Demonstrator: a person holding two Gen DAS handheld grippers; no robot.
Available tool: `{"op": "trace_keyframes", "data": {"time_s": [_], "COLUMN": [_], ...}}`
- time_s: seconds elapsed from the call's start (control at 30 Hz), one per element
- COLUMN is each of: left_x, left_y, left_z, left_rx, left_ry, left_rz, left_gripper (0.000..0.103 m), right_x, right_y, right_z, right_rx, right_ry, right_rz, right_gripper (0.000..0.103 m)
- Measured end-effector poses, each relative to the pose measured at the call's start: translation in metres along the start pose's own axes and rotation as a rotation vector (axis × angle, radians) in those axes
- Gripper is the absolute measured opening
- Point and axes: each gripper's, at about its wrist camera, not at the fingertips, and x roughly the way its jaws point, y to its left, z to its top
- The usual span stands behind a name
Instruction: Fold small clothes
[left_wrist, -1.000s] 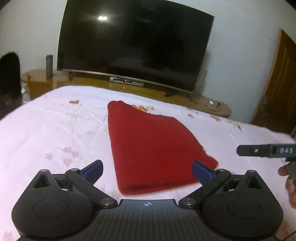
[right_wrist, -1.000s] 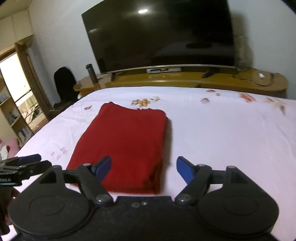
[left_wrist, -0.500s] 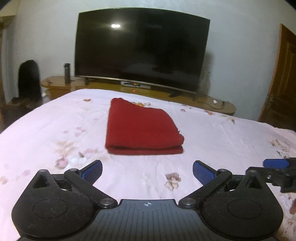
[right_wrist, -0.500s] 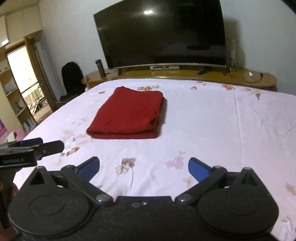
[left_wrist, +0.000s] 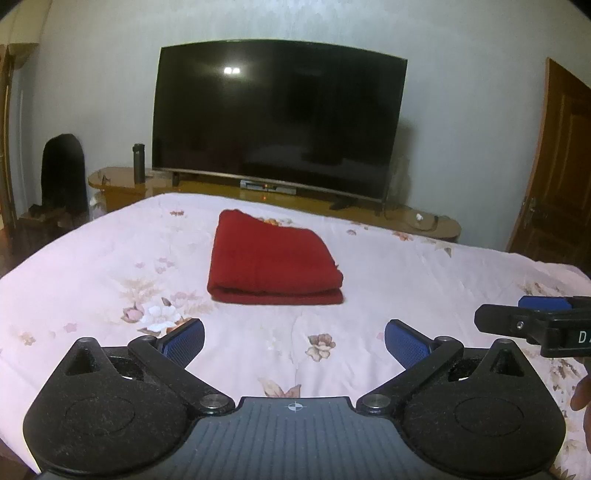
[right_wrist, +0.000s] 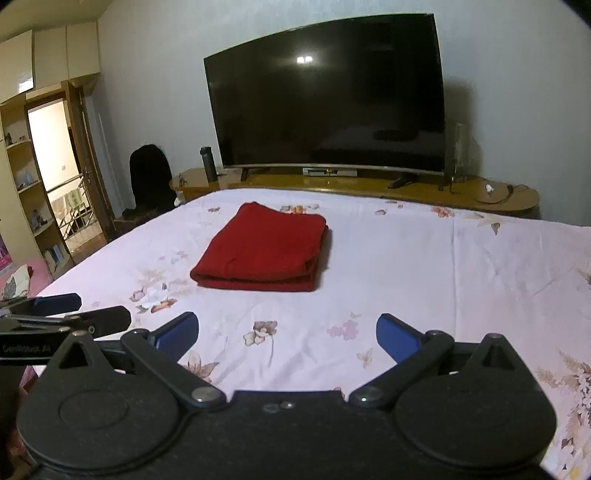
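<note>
Red garment (left_wrist: 271, 260), folded into a thick rectangle, lies flat on the far-middle part of the bed (left_wrist: 424, 273). Cloth looks soft and matte, maybe knit; stacked layers show along its near edge as two rounded rolls, and the right side shows the layer edges too in the right wrist view (right_wrist: 260, 249). Bed sheet is pale pink, smooth, printed with scattered small flowers and leaves.

Left gripper (left_wrist: 294, 341) hovers low over the near part of the sheet, pointing toward the garment, well apart from it. Its blue ribbed pads (left_wrist: 183, 339) stand wide apart with nothing between them. Black matte body, rounded lobes either side.

Right gripper (right_wrist: 287, 334) sits likewise over the near sheet, jaws spread wide, holding nothing, blue fingertips (right_wrist: 397, 336) clear of the cloth. Each gripper shows at the edge of the other's view, side by side and level.

Beyond the bed: large curved black television (left_wrist: 279, 118) on a glossy wooden console (right_wrist: 369, 182), dark cylindrical bottle (left_wrist: 139, 162) at its left end. Wooden door (left_wrist: 554, 170) far right.
</note>
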Motion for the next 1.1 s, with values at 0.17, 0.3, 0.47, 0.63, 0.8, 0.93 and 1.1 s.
{"op": "trace_keyframes", "data": {"time_s": [0.17, 0.3, 0.47, 0.63, 0.8, 0.93, 1.1], "left_x": [-0.0031, -0.0019, -0.0018, -0.0004, 0.0014, 0.0013, 0.0017], "left_y": [0.0007, 0.0007, 0.0002, -0.0017, -0.003, -0.0035, -0.0028], "left_z": [0.0047, 0.0069, 0.0066, 0.0069, 0.0082, 0.0076, 0.0077], "left_rx": [-0.001, 0.004, 0.003, 0.007, 0.009, 0.01, 0.01], "left_ry": [-0.016, -0.019, -0.019, -0.016, -0.014, -0.014, -0.014], "left_rz": [-0.001, -0.003, -0.005, -0.009, -0.011, -0.01, -0.01], "left_gripper": [0.103, 0.103, 0.103, 0.103, 0.103, 0.103, 0.103], "right_x": [-0.0043, -0.0039, -0.0019, -0.0029, -0.004, -0.004, -0.0036], "right_y": [0.0045, 0.0074, 0.0086, 0.0088, 0.0089, 0.0083, 0.0098], "right_z": [0.0032, 0.0052, 0.0037, 0.0024, 0.0025, 0.0027, 0.0031], "right_rx": [-0.01, -0.016, -0.016, -0.01, -0.005, -0.005, -0.009], "right_ry": [-0.024, -0.034, -0.03, -0.028, -0.033, -0.033, -0.031], "right_rz": [0.001, 0.0, -0.006, -0.011, -0.017, -0.016, -0.014], "right_gripper": [0.102, 0.102, 0.102, 0.102, 0.102, 0.102, 0.102]}}
